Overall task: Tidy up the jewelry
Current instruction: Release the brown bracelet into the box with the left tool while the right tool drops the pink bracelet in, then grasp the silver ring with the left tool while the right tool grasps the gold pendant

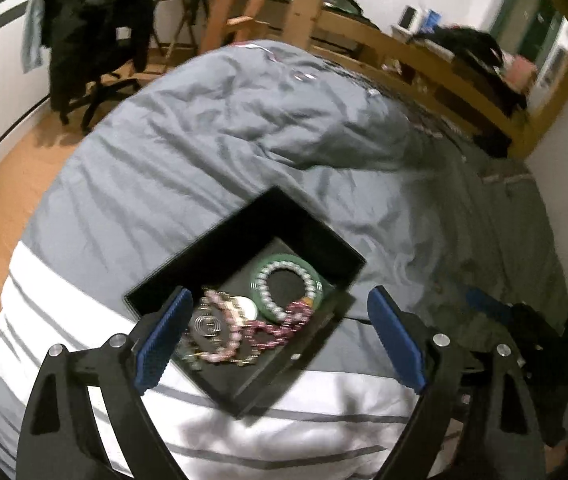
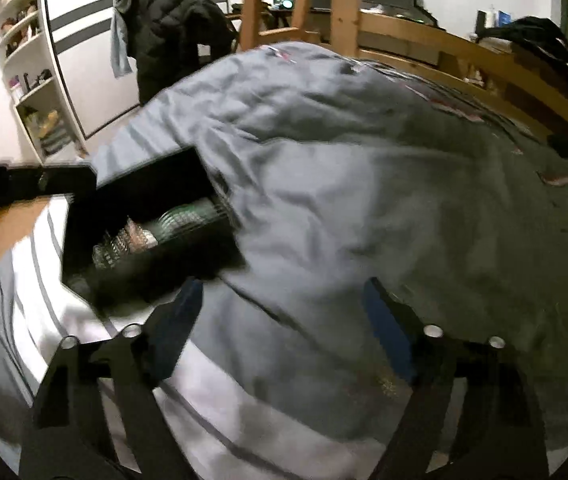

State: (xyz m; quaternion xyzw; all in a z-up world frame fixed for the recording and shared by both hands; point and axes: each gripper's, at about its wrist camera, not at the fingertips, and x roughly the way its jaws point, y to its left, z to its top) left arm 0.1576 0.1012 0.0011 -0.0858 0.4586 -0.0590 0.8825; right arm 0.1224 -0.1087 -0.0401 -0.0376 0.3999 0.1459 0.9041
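My left claw (image 1: pixel 280 340) is pointing steeply down with its blue pads (image 1: pixel 164 334) spread wide apart, gripping nothing. Beneath the gap the black box (image 1: pixel 244 216) is sitting open on the grey duvet (image 1: pixel 224 128), and the near pad is overlapping the box's near corner in view. Inside are lying a green bangle (image 1: pixel 315 276) ringed by a pale bead bracelet (image 1: pixel 284 270), pink bead strands (image 1: pixel 268 330) and a coiled wire piece (image 1: pixel 204 324). My right claw (image 2: pixel 284 336) is likewise tilting down, fingers apart and empty over bare duvet, with the box lying off to its left; this view is blurred.
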